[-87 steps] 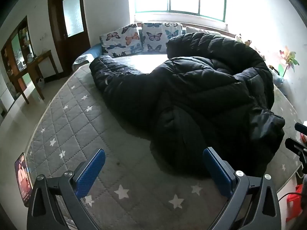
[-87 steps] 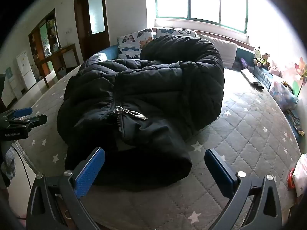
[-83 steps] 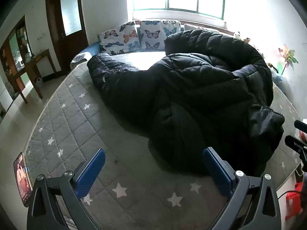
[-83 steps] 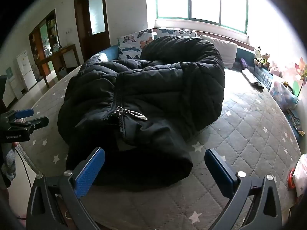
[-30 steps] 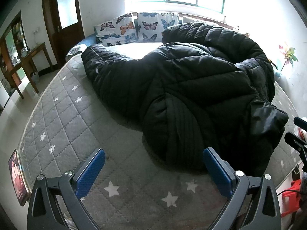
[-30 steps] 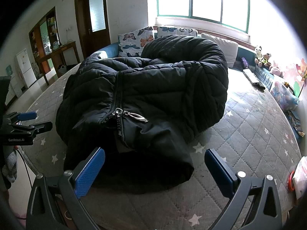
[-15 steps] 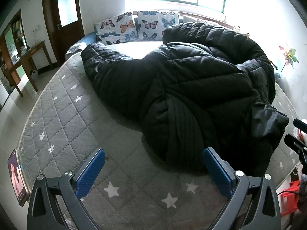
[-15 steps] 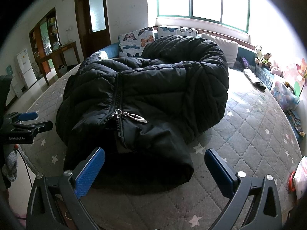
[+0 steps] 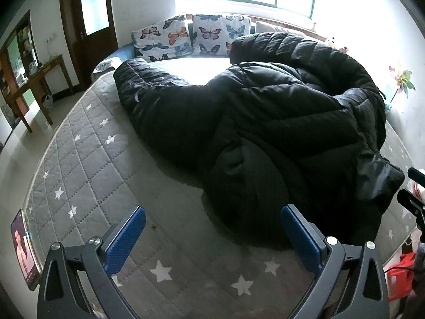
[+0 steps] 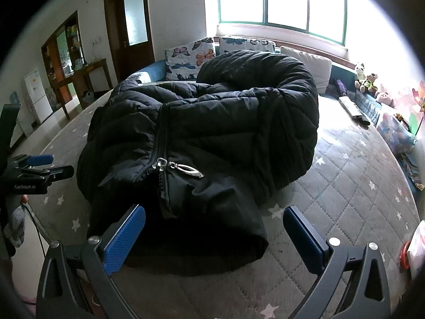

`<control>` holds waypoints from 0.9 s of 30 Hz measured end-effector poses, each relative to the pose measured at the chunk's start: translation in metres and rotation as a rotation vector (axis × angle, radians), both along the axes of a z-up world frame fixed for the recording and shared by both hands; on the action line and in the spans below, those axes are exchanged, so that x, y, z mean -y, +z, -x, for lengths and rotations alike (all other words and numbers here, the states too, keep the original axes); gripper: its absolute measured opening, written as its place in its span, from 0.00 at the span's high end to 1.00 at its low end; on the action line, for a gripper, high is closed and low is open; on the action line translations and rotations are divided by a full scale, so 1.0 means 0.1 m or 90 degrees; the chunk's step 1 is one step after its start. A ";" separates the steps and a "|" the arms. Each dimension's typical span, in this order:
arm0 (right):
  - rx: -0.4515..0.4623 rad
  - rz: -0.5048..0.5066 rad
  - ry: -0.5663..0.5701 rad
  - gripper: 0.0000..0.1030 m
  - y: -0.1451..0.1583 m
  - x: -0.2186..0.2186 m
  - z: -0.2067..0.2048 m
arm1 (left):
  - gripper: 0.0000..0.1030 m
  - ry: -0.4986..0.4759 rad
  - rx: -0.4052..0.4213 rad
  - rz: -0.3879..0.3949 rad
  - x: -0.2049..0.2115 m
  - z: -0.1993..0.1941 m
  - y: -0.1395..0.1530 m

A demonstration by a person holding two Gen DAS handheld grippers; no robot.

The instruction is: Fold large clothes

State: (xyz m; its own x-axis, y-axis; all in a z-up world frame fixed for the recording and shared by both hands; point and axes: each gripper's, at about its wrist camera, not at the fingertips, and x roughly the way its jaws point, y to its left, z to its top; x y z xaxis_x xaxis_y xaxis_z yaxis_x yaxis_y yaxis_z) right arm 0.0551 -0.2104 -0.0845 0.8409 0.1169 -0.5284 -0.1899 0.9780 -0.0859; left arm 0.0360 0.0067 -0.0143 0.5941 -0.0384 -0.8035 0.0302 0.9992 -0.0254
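Observation:
A large black puffer jacket [image 9: 265, 122] lies crumpled on a grey quilted mattress with white stars [image 9: 87, 170]. In the right wrist view the jacket [image 10: 225, 122] shows its front zipper with a silver pull [image 10: 186, 168]. One sleeve stretches toward the pillows on the left. My left gripper [image 9: 212, 235] is open and empty, held above the mattress just short of the jacket's near edge. My right gripper [image 10: 213, 235] is open and empty, right over the jacket's near hem. Each gripper shows at the edge of the other's view.
Butterfly pillows [image 9: 191, 37] line the headboard under a bright window. A phone [image 9: 22, 250] lies at the mattress's near left edge. Soft toys [image 10: 366, 79] and a remote [image 10: 350, 107] sit along the right side. A wooden table [image 9: 34, 85] and door stand left.
The left gripper has drifted slightly nearer the jacket over the last seconds. The right gripper has hardly moved. The jacket lies as before and both grippers stay open.

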 end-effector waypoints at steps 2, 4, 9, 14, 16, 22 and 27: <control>0.001 -0.006 0.003 0.00 0.04 0.02 -0.03 | 0.00 0.006 0.002 0.002 -0.06 -0.04 0.02; 0.003 -0.013 0.008 0.00 0.09 0.05 -0.04 | 0.00 0.012 0.005 0.003 -0.13 -0.09 0.05; 0.021 -0.004 0.012 0.00 0.28 0.15 -0.14 | 0.00 0.031 0.013 0.024 -0.40 -0.30 0.17; 0.035 0.008 0.007 0.00 0.56 0.29 -0.41 | 0.00 0.049 0.007 0.043 -0.72 -0.63 0.27; 0.039 0.020 0.002 0.00 0.65 0.33 -0.53 | 0.00 0.061 0.004 0.065 -0.88 -0.78 0.30; 0.062 0.055 0.006 0.00 1.01 0.39 -1.09 | 0.00 0.110 -0.012 0.139 -1.32 -1.31 0.35; 0.063 0.092 0.009 0.00 1.28 0.38 -1.68 | 0.00 0.127 -0.021 0.184 -1.55 -1.75 0.32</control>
State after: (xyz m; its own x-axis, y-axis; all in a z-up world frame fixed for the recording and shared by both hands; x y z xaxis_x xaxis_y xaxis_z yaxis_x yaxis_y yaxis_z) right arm 0.2235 -0.2485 0.0437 0.8884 0.0576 -0.4555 -0.1873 0.9513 -0.2450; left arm 0.2108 0.1619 0.0177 0.5871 -0.1530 -0.7949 -0.1699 0.9368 -0.3058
